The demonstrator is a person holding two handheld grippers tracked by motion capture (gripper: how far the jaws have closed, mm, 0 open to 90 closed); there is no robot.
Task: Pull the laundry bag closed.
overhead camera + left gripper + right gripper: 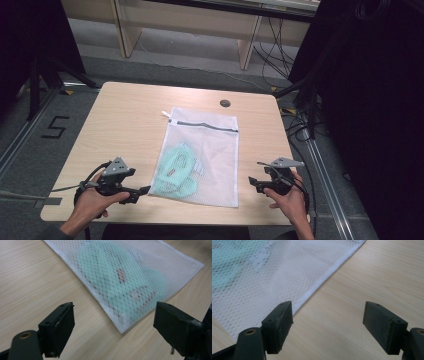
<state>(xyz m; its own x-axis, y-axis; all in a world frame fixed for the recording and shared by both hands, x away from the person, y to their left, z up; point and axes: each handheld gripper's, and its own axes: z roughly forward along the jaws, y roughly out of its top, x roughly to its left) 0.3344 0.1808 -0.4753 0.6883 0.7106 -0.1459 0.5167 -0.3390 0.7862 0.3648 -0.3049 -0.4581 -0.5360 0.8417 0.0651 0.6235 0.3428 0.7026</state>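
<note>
Your left gripper (142, 192) and right gripper (253, 182) sit low over the near edge of the table (125, 115), each with its jaws spread wide and holding nothing. Between them the white mesh bag (205, 155) lies flat mid-table. Its zipper end faces the far edge, and a mint-green item (175, 172) inside rests toward its near left corner.

Both grippers are looking all black, each wearing a grey three-cornered plate on top and trailing a black cable. The left gripper (142, 192) and right gripper (251, 182) are sporting blocky rectangular fingers (60, 326) with small screw holes showing.
</note>
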